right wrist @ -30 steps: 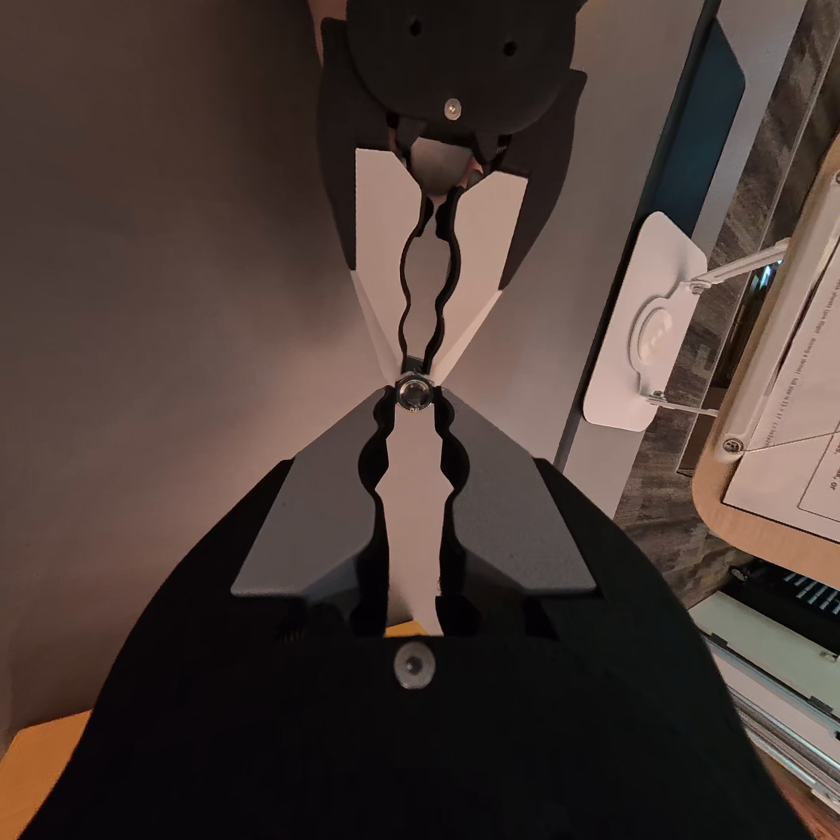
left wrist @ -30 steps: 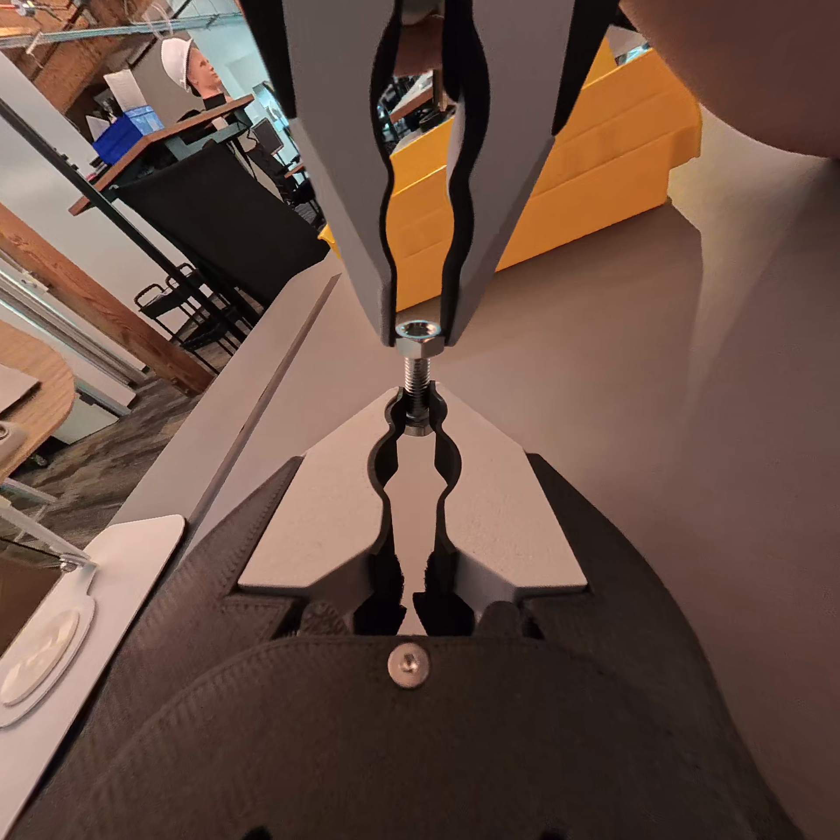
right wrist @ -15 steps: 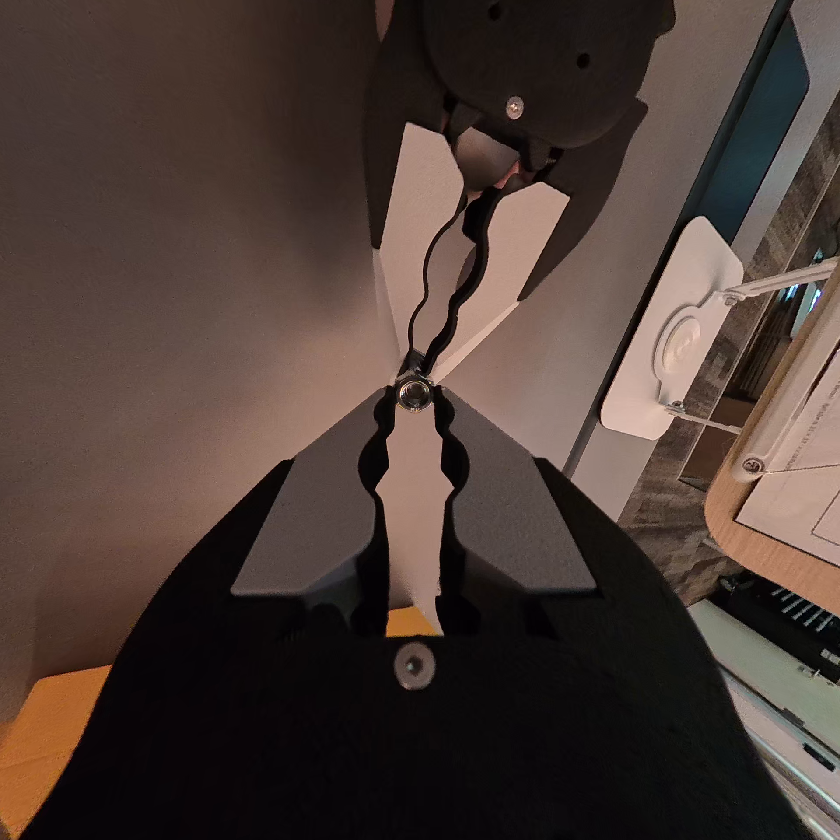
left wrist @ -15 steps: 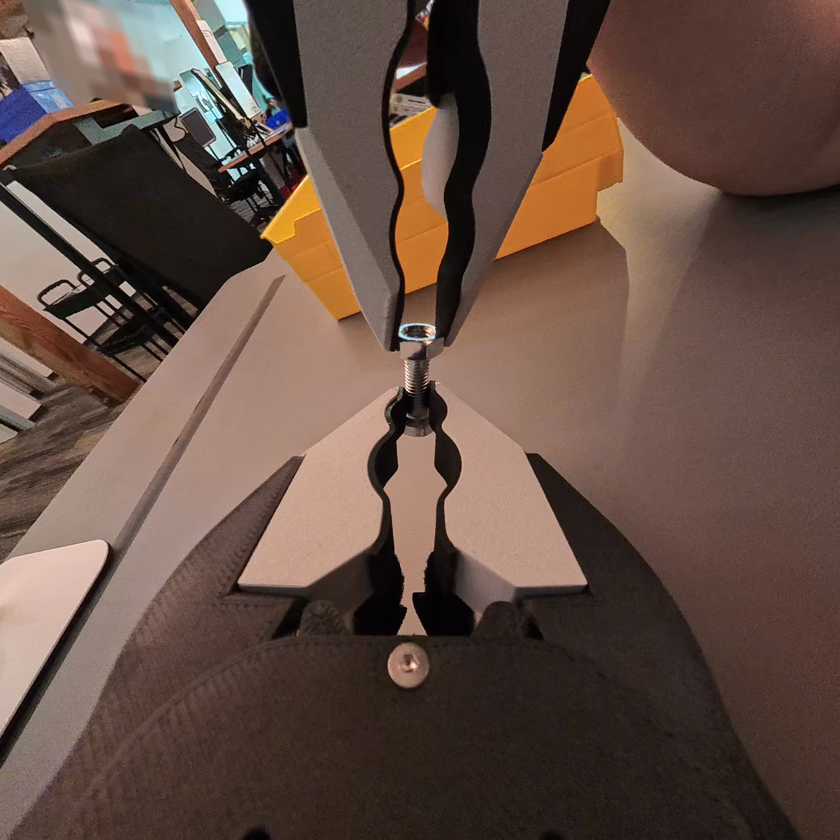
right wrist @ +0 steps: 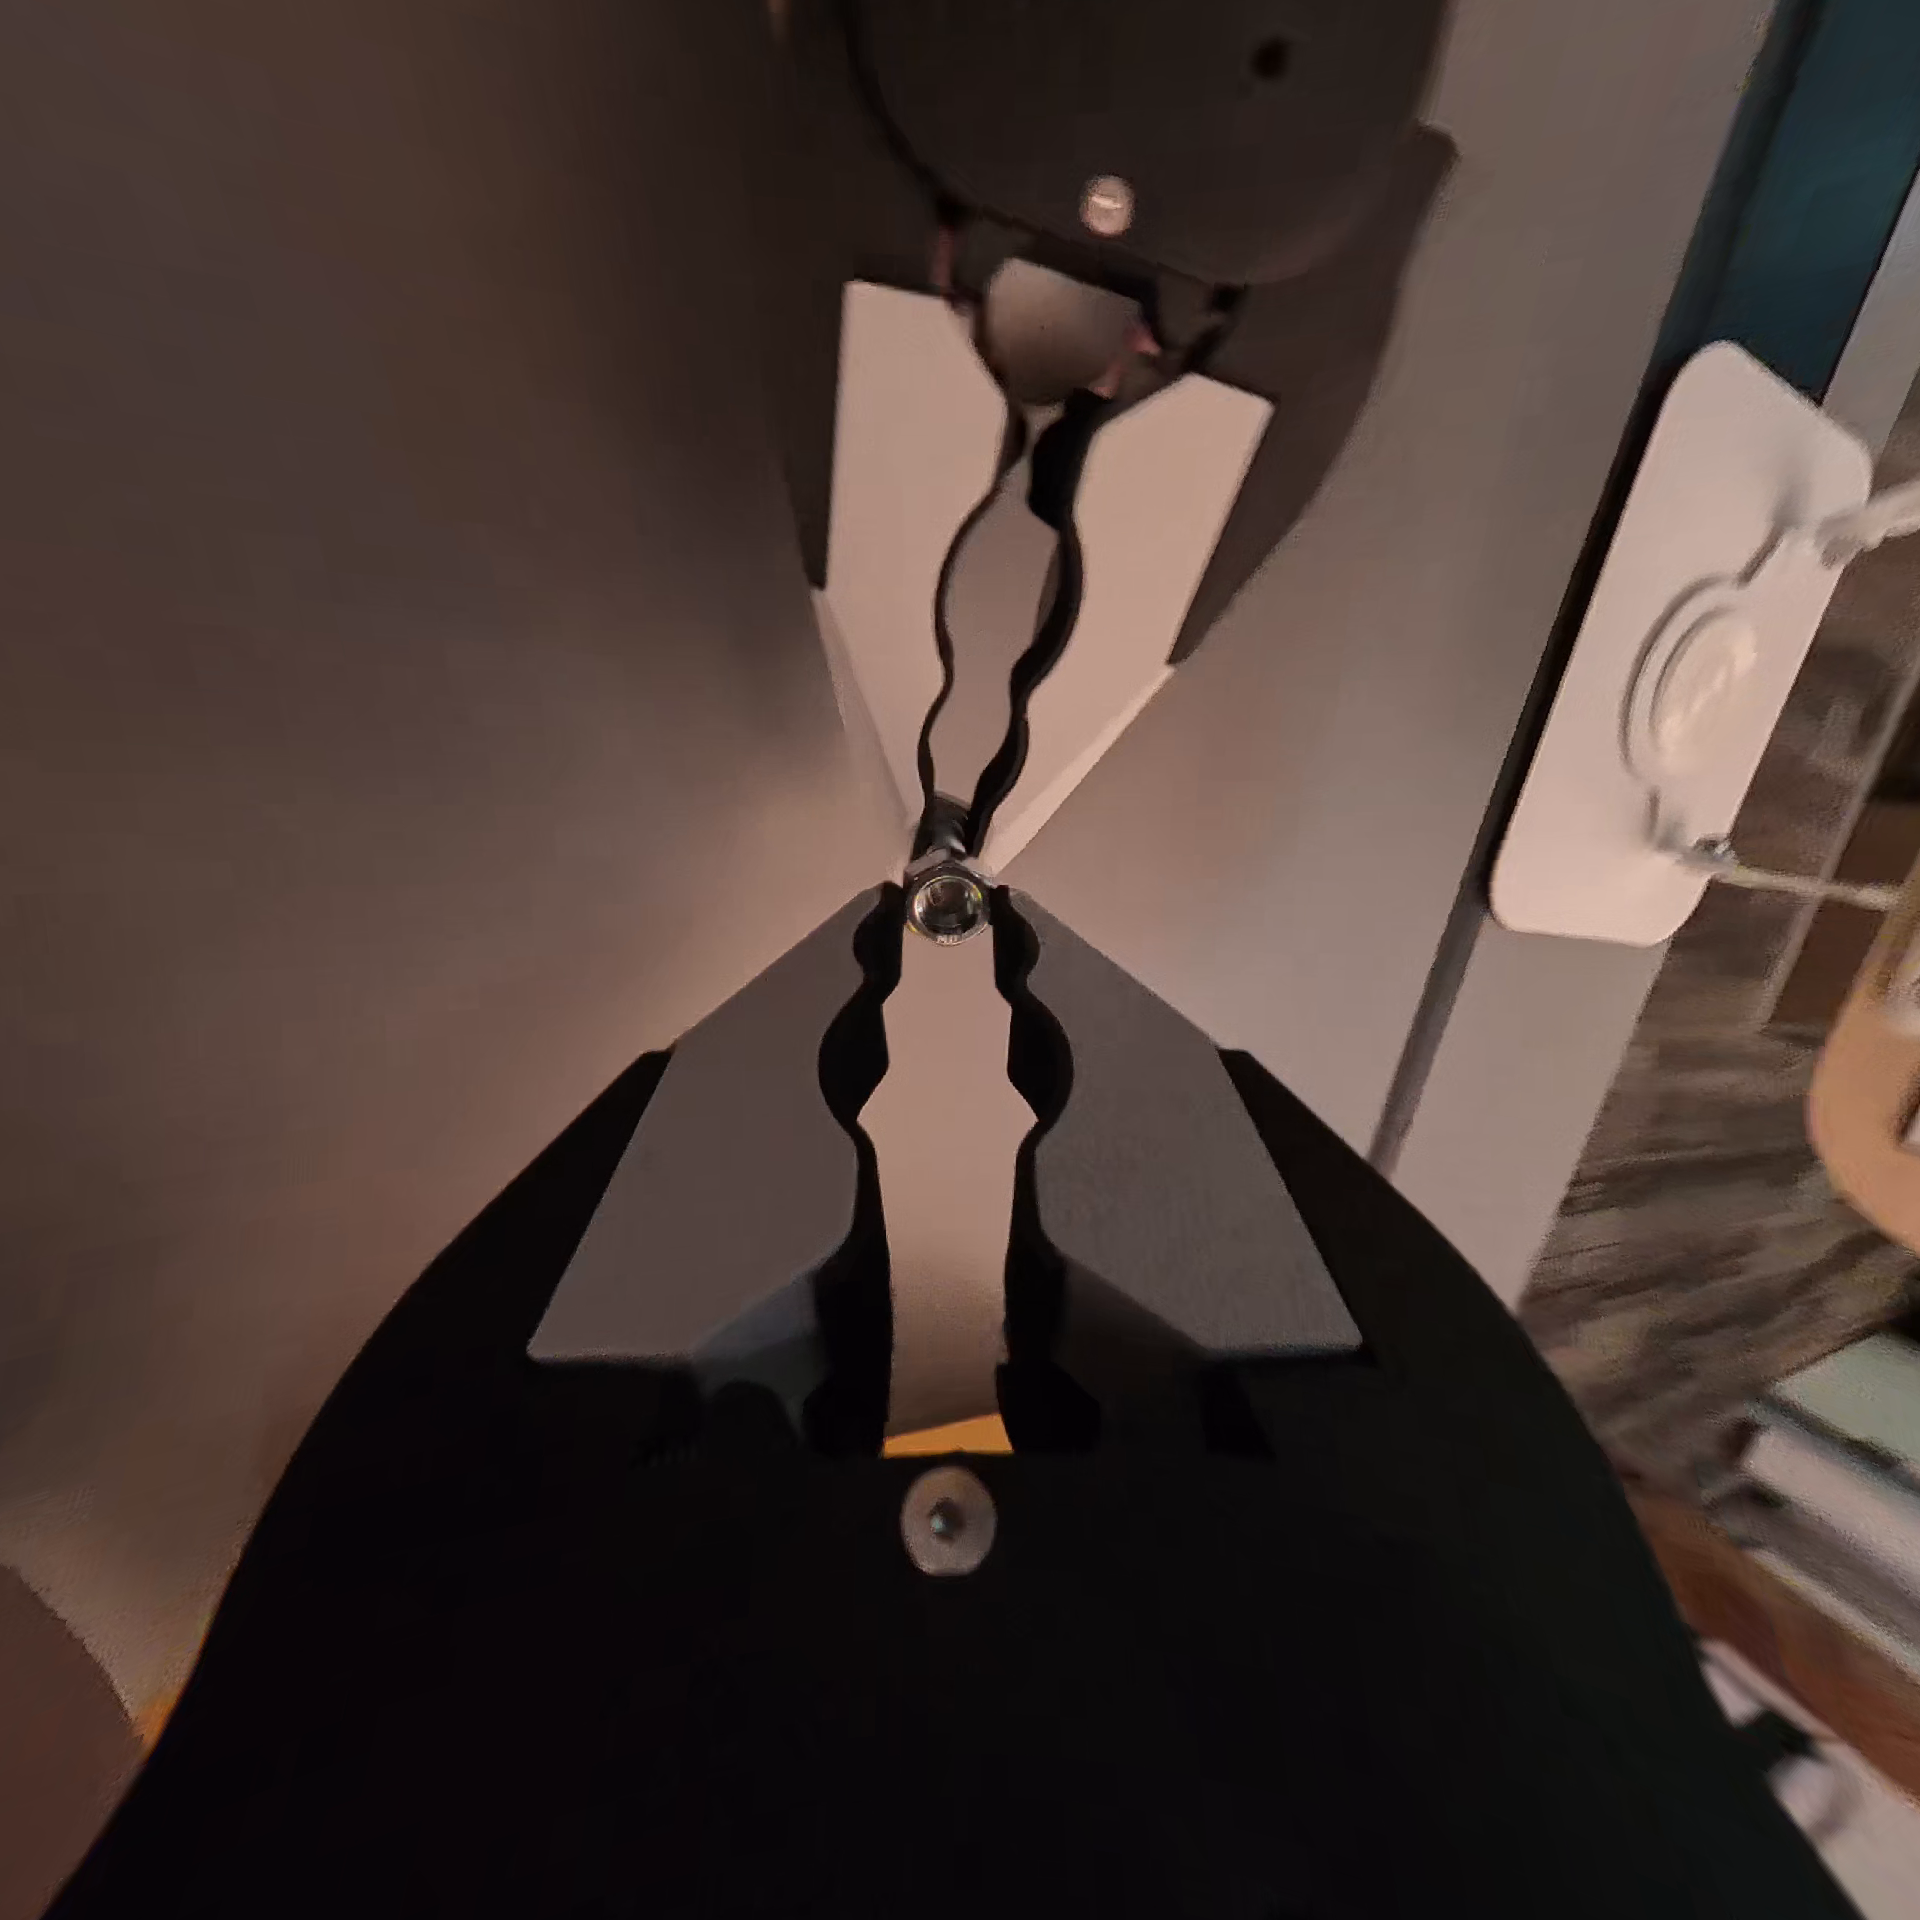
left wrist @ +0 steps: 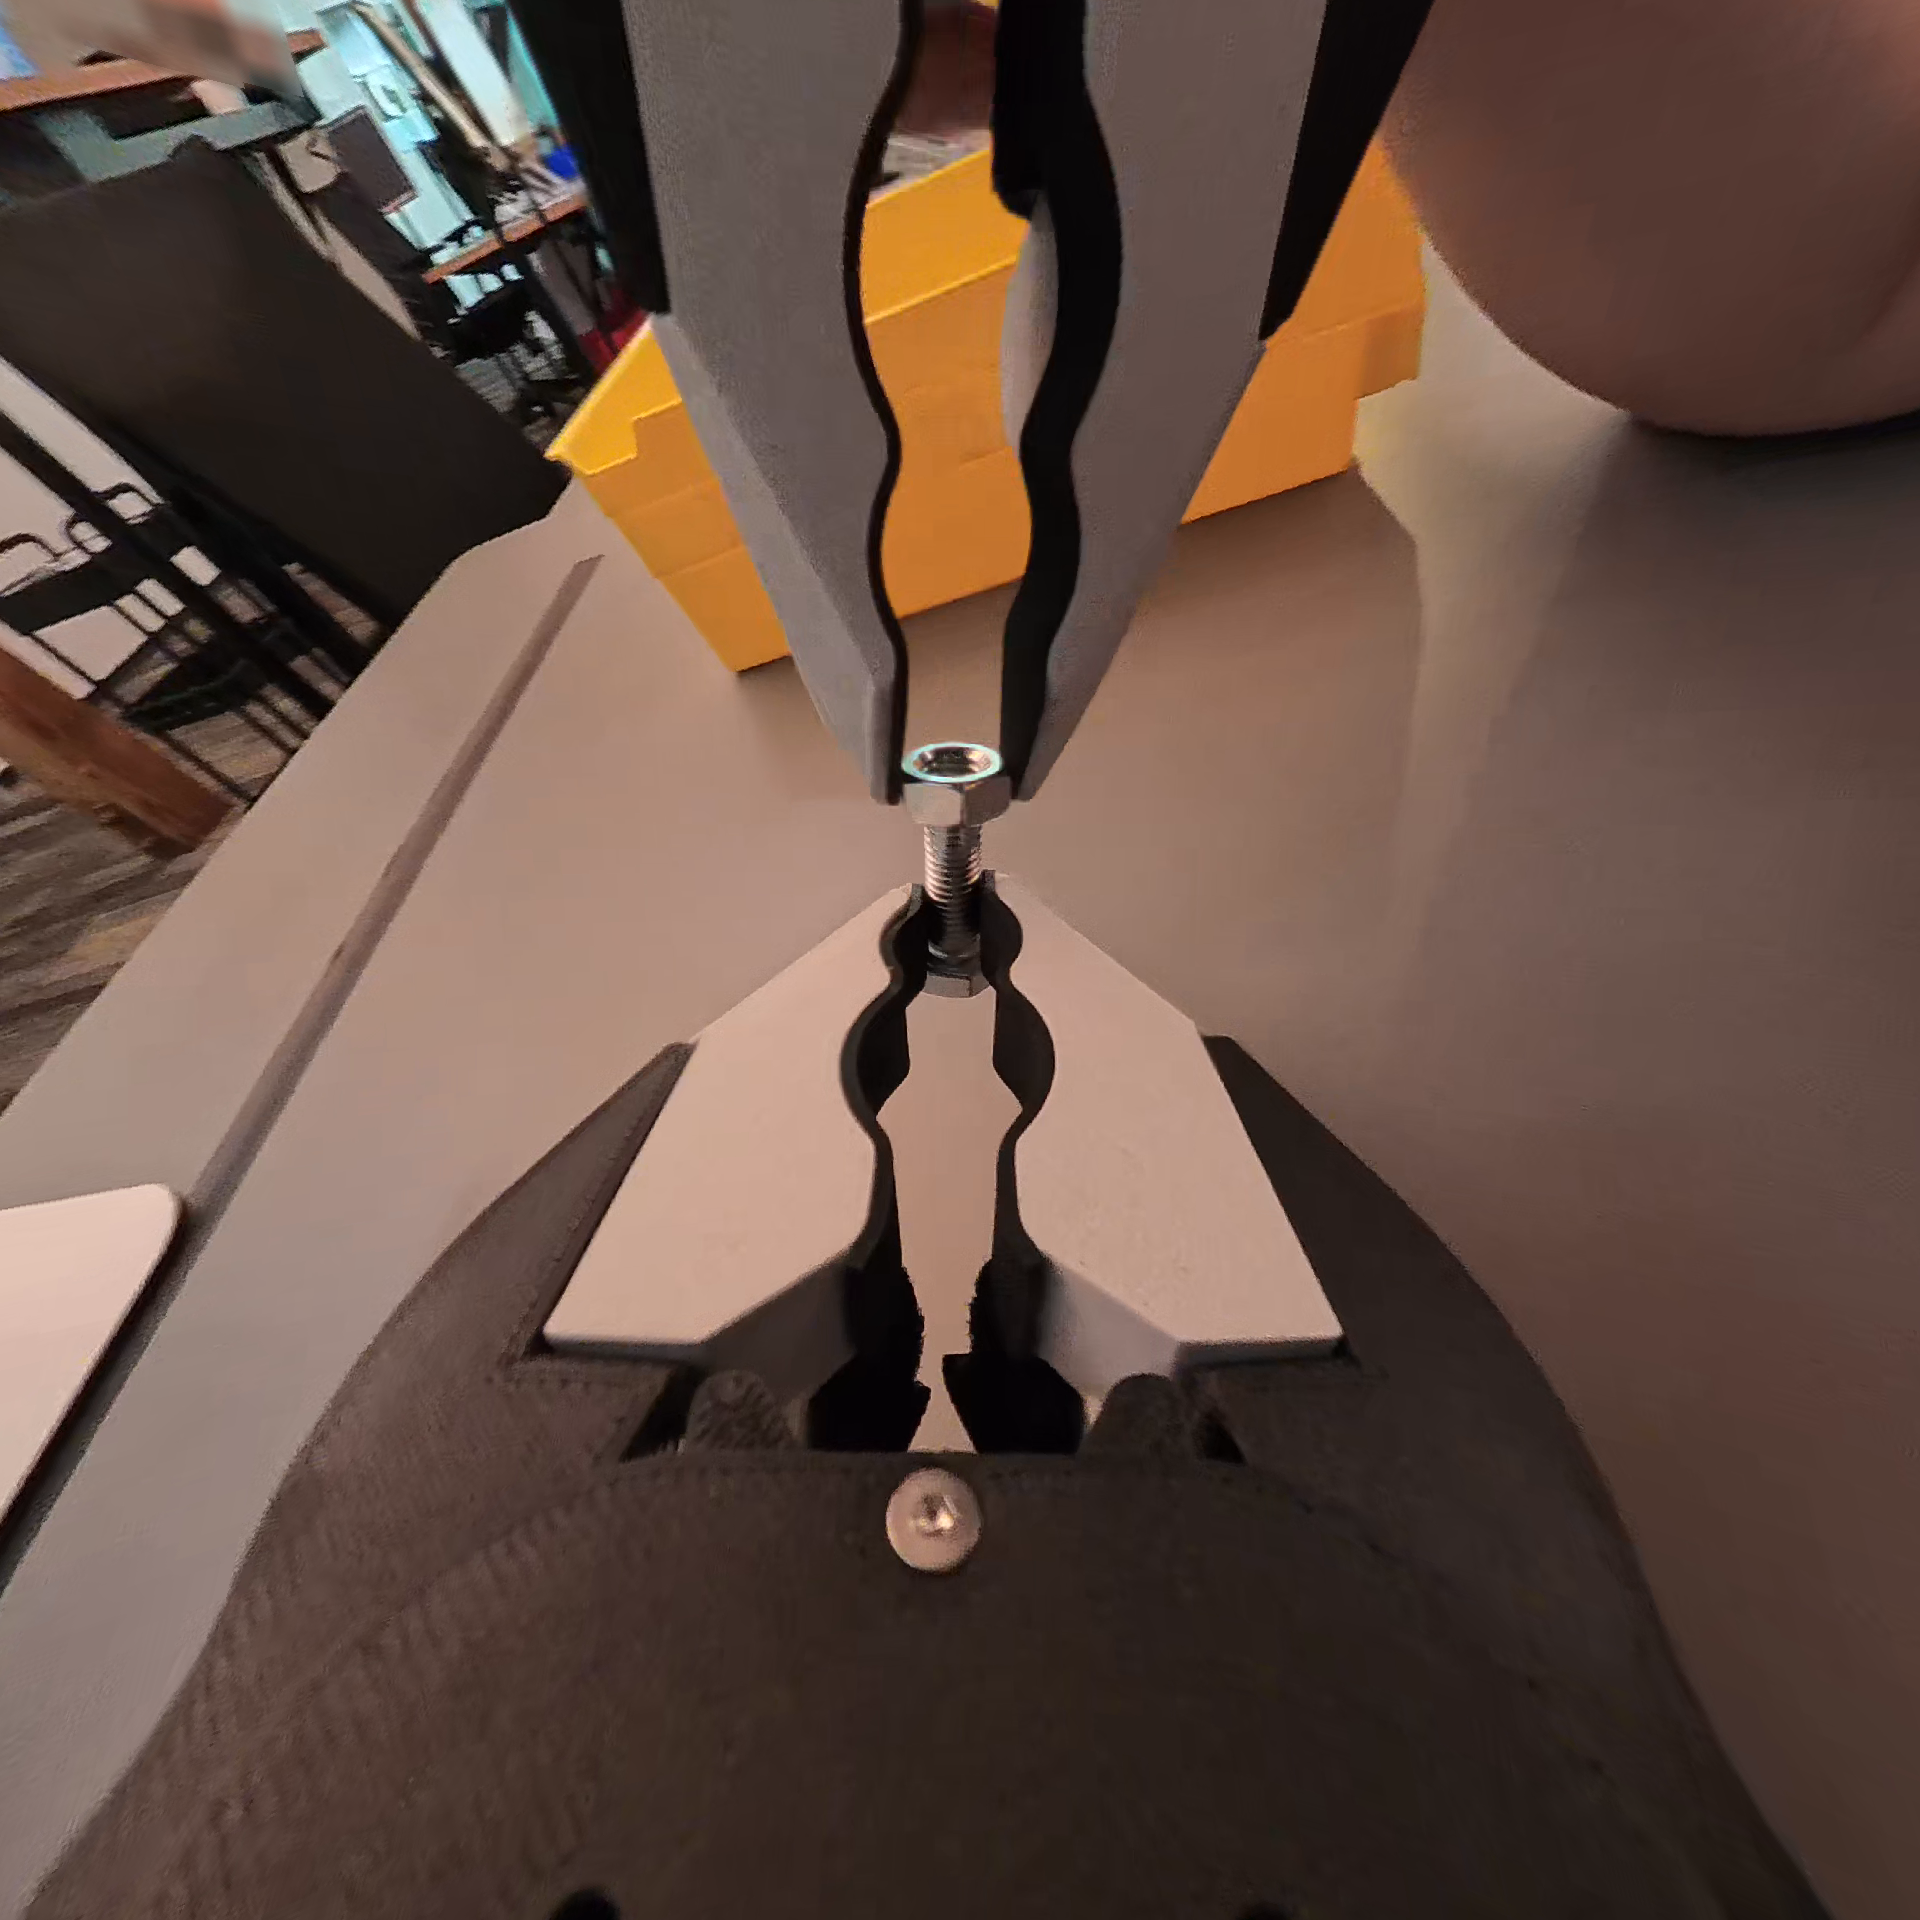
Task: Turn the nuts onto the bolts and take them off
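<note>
Left gripper (left wrist: 951,914) clamped narrow on bolt (left wrist: 948,902) at the head end, threaded shank poking out past the tips. Right gripper (left wrist: 954,781) closed on hex nut (left wrist: 954,781) sitting at the shank's far end, tip to tip with the left, both held above the grey table (left wrist: 1558,935). Bare tabletop all round the bolt; yellow bin (left wrist: 1340,343) well behind it, table edge and seam off to the left.

Right wrist view: straight down the nut bore (right wrist: 943,906), shank (right wrist: 951,831) mostly hidden behind it; white plate (right wrist: 1621,665) with clear dome at the table edge, floor beyond. Left wrist view alone gives shank side-on and the bin.

Finger faces matte grey, wavy black-lined inner edges; bodies black ribbed print. Nut and bolt bright zinc.
</note>
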Tool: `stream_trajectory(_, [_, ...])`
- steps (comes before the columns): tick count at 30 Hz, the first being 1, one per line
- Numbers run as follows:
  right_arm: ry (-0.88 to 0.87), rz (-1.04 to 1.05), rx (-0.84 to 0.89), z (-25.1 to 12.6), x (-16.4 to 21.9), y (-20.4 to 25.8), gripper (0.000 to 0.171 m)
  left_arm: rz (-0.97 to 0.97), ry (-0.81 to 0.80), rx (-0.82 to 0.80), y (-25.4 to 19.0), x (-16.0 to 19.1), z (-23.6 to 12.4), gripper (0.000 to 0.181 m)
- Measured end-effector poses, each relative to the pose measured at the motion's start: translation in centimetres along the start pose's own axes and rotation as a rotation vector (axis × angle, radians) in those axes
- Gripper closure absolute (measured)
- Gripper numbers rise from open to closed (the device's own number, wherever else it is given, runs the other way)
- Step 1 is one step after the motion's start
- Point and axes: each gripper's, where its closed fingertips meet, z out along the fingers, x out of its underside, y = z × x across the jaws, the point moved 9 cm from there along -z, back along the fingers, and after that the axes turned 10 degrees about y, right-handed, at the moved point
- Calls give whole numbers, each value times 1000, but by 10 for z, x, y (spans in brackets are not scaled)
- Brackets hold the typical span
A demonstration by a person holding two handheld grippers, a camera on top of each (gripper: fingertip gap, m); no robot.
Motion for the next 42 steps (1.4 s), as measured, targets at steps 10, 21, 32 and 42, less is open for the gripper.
stream_trajectory(10, [-202,728,-205,10,9,-54,156,-40,72,-379,24,3,-14,174])
stream_trajectory(21, [-286,1002,-273,22,7,-67,156,-135,107,-436,35,11,-18,174])
stream_trajectory(32, [-298,1024,-275,20,9,-68,155,-195,77,-418,37,9,-19,175])
stream_trajectory(42, [-332,1025,-230,19,8,-71,155,-254,56,-434,41,9,-21,175])
